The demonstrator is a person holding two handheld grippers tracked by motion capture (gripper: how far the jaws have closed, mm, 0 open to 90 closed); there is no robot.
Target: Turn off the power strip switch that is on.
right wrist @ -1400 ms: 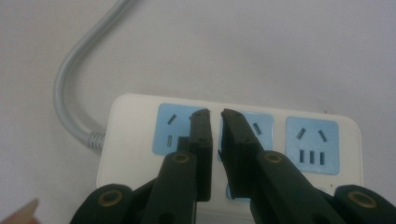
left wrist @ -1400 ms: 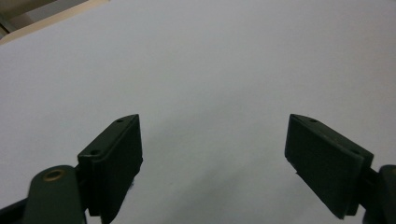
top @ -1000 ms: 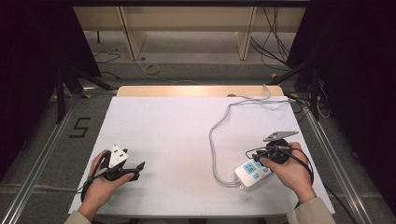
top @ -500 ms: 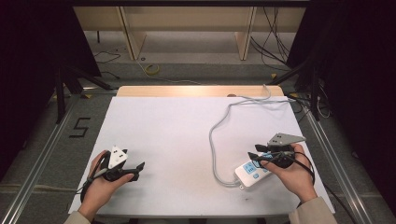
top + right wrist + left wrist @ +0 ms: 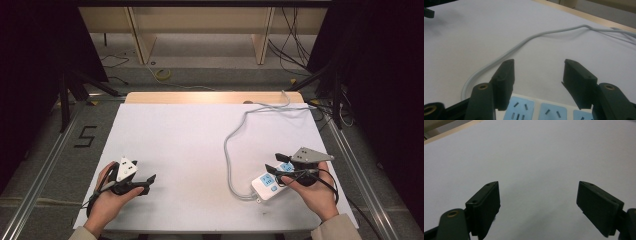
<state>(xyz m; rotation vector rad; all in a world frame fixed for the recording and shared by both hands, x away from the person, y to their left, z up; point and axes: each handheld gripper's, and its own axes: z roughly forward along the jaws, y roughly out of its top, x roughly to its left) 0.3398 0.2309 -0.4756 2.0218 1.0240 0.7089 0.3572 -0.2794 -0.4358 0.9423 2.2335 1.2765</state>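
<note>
Shifted slightly since the earlier frames: right tongs (image 5: 276, 169), with the grey plate now tipped lower and farther toward the desk's right edge, jaws brought down over the power strip; left tongs (image 5: 149, 181) and power strip unmoved.

Desk (image 5: 200, 135): white surface with a bare wooden strip along the far edge, otherwise carrying nothing but the strip and its lead.

Cable (image 5: 231, 150): pale grey, running from the strip's near-left end, looping away across the desk and off the far right corner; seen in the right gripper view (image 5: 529, 40) curving ahead of the jaws.

Power strip (image 5: 272, 180): white body with pale blue socket faces, lying flat near the desk's front right, angled toward the far right; in the right gripper view (image 5: 550, 111) directly beneath the jaws, three socket faces visible.

Right tongs (image 5: 537, 75): jaws moderately wide, empty, poised above the strip's socket side; contact with the strip not discernible.

Left tongs (image 5: 537, 202): jaws wide apart, empty, resting low over bare desk at front left, well apart from the strip.

Progress, as a judgement: early stage. Approach to the strip essentially complete; no grasp made, strip not lifted or turned, cable untouched. Remaining: closing on the strip or on a socket feature, then whatever handling follows.
</note>
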